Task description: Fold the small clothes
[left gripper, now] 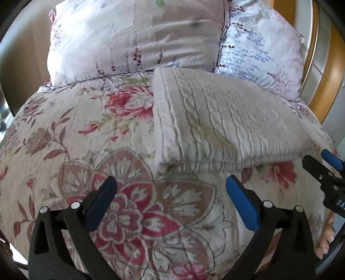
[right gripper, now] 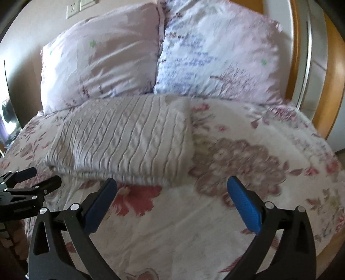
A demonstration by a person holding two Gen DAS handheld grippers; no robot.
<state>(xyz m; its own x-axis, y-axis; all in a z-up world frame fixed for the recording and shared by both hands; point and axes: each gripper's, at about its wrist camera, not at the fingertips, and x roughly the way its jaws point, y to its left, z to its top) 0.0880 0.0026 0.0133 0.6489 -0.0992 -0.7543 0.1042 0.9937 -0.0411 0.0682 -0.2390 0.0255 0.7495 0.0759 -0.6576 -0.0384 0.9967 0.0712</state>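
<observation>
A bed fills both views, covered by a pale bedspread (left gripper: 90, 133) printed with red and brown flowers, and a wooden headboard (left gripper: 323, 101) curves along the far right. Two pillows lean at the far end of the bed: a pinkish one (left gripper: 133, 36) on the left with small purple sprigs, and beside it, touching, a paler one (left gripper: 261, 51) on the right with blue and purple rows of print. On the wall at the far left of the right wrist view sits a white socket plate (right gripper: 72, 10). The folded sweater (left gripper: 224, 125), cream with cable-knit ribs, lies flat on the bedspread just in front of the pillows, its far edge close to them and its near folded edge facing the grippers. The left gripper (left gripper: 171, 193) hangs over the bedspread just near of the sweater's near-left corner, its jaws spread wide with nothing between them but the flowered cloth below. The right gripper (right gripper: 172, 193) hangs just near of the sweater's near-right corner, jaws likewise spread wide and holding nothing. Neither gripper touches the sweater. Each gripper shows at the edge of the other's view. Fingers of a hand (left gripper: 326, 239) show at the lower right edge of the left wrist view.
</observation>
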